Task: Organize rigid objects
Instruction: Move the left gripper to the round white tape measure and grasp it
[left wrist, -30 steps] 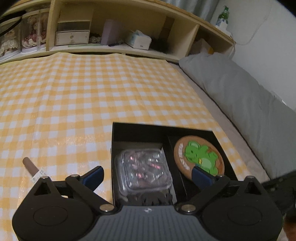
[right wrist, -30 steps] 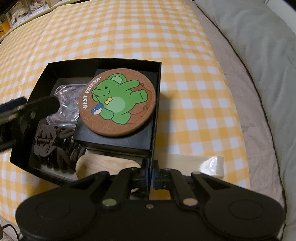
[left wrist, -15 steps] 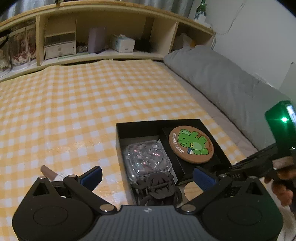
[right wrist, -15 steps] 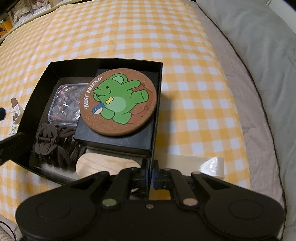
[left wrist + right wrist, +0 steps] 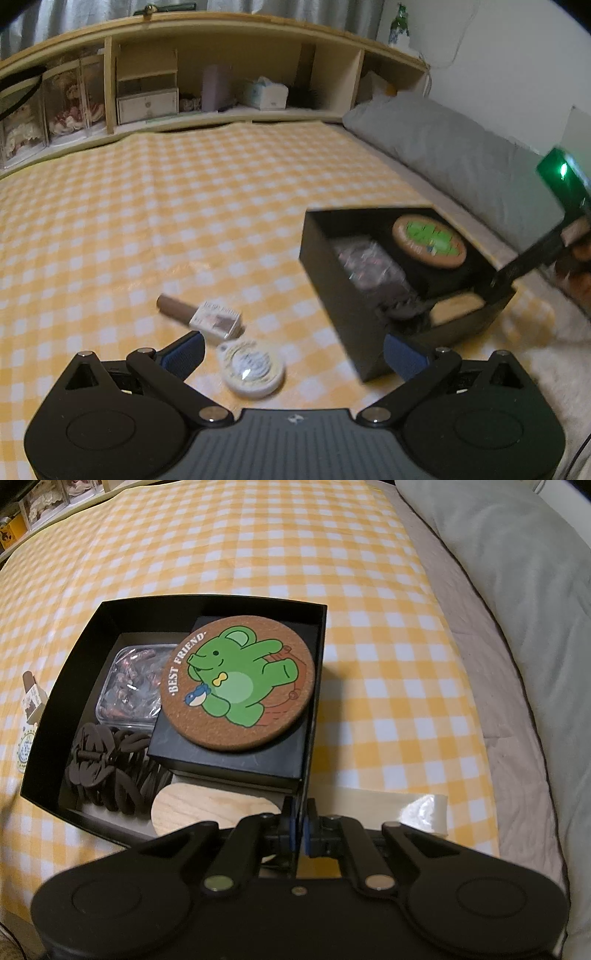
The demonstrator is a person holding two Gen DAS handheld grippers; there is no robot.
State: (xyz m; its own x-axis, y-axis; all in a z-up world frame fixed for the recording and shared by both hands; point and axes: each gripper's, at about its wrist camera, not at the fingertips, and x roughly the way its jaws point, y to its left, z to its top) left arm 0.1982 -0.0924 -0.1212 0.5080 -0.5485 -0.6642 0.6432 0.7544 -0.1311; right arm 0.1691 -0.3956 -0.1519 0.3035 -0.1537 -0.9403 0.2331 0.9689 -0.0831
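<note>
Black card box [image 5: 55, 738] sits on the yellow-checked bed cover, and the right tool [image 5: 300, 834] is clamped together on its near right wall, holding it put. Left of the box lie 2 loose things: a round white tin [image 5: 251, 367] and a small brown-capped bottle [image 5: 207, 317], its long axis running away leftward. The left tool [image 5: 291, 350], fingers wide apart and empty, is nearer, the tin just ahead between its fingers.

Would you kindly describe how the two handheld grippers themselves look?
Both are matte black. The left gripper has a ribbed grey centre, round side housings, angled link arms with silver pivot pins, and blue pads. The right gripper has the same black links, silver pins and blue pads, and carries a green-lit module.
</note>
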